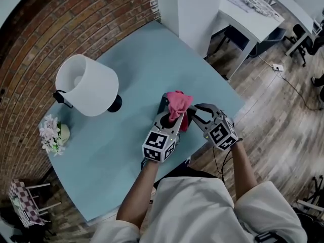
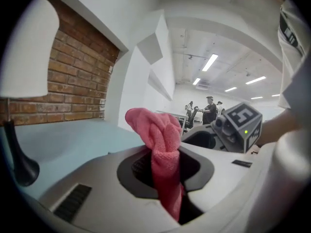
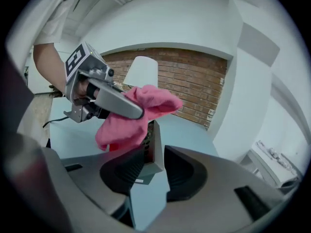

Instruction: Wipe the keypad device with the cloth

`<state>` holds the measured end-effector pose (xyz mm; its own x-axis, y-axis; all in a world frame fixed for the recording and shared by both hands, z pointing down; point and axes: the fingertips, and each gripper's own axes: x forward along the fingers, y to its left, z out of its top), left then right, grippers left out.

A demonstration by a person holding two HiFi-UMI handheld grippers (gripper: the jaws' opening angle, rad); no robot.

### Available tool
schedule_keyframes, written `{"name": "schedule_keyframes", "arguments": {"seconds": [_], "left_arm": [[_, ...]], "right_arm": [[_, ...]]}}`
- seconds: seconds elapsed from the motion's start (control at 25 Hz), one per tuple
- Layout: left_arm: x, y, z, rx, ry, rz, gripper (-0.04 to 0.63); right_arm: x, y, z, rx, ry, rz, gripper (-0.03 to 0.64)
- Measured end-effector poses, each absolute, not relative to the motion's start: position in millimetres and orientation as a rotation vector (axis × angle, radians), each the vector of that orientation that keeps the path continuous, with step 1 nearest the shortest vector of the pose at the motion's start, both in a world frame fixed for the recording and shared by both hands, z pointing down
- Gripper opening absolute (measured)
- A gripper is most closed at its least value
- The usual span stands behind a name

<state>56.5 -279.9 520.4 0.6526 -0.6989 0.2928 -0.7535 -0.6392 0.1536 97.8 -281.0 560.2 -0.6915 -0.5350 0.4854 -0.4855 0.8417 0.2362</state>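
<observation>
My left gripper (image 1: 174,116) is shut on a pink cloth (image 1: 178,101), which bunches up out of its jaws (image 2: 158,135). The cloth lies against the top of the keypad device (image 3: 154,149), a grey slab standing on edge between the jaws of my right gripper (image 3: 154,171). Both right pads sit against the slab's sides. In the head view only a dark corner of the device (image 1: 163,104) shows beside the cloth, with the right gripper (image 1: 195,114) just to its right. Both grippers are over the near right part of the light blue table (image 1: 136,65). The keys are hidden.
A lamp with a white shade (image 1: 86,85) stands on the table's left part, and a small pot of pale flowers (image 1: 53,133) sits near the left edge. A white pillar (image 1: 195,9) rises behind the table. A brick wall is on the left; white desks (image 1: 253,14) stand far right.
</observation>
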Motion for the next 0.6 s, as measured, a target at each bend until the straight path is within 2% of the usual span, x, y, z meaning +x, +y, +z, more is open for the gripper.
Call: {"name": "schedule_keyframes", "arguments": {"seconds": [0.32, 0.6], "left_arm": [[99, -300, 510, 2.699, -1.066, 0.361, 0.100], [118, -287, 545, 2.695, -1.049, 0.510, 0.101]], "right_arm": [[135, -263, 541, 0.944, -2.623, 0.159, 0.141], [143, -256, 554, 0.959, -2.577, 0.182, 0.141]]}}
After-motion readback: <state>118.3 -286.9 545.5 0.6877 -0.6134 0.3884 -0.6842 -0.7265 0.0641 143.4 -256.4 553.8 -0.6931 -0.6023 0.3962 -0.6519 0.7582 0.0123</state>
